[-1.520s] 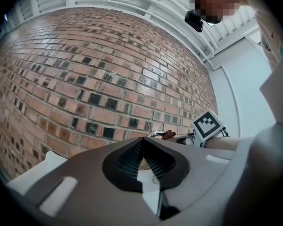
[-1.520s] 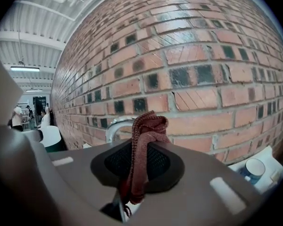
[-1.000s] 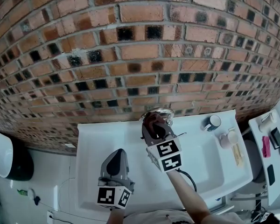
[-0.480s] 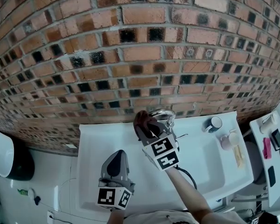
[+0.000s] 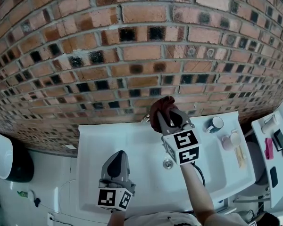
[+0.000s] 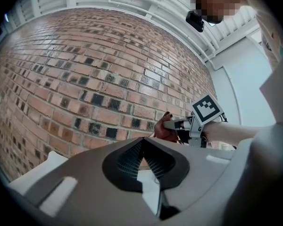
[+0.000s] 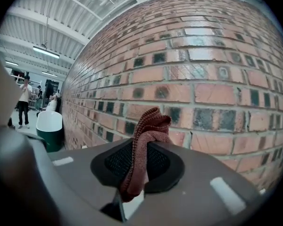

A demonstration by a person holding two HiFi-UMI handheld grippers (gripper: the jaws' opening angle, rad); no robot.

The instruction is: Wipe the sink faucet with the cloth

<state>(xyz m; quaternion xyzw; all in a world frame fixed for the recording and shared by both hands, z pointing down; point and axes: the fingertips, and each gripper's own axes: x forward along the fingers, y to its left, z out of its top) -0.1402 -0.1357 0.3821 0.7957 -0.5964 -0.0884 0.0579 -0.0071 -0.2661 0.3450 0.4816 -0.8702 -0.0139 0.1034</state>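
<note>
My right gripper (image 5: 170, 114) is shut on a dark red cloth (image 5: 161, 104) and holds it against the back rim of the white sink (image 5: 132, 140), close to the brick wall. The faucet is almost wholly hidden behind the cloth and gripper; only a chrome bit (image 5: 145, 118) shows at their left. In the right gripper view the cloth (image 7: 148, 135) stands pinched between the jaws, facing the bricks. My left gripper (image 5: 118, 155) hangs over the sink's near left part, shut and empty. From the left gripper view I see the right gripper (image 6: 177, 124) and the cloth (image 6: 164, 132).
The drain (image 5: 168, 163) lies in the basin. A dark cup (image 5: 216, 123), small toiletries (image 5: 231, 138) and a long pale item (image 5: 239, 155) sit on the sink's right ledge. A white and green bin (image 5: 4, 157) stands at the left, and a shelf (image 5: 260, 126) with small items at the right.
My right gripper has carried the cloth from the faucet's left side up and to the right, across the faucet; the drain now shows. The left gripper has stayed put.
</note>
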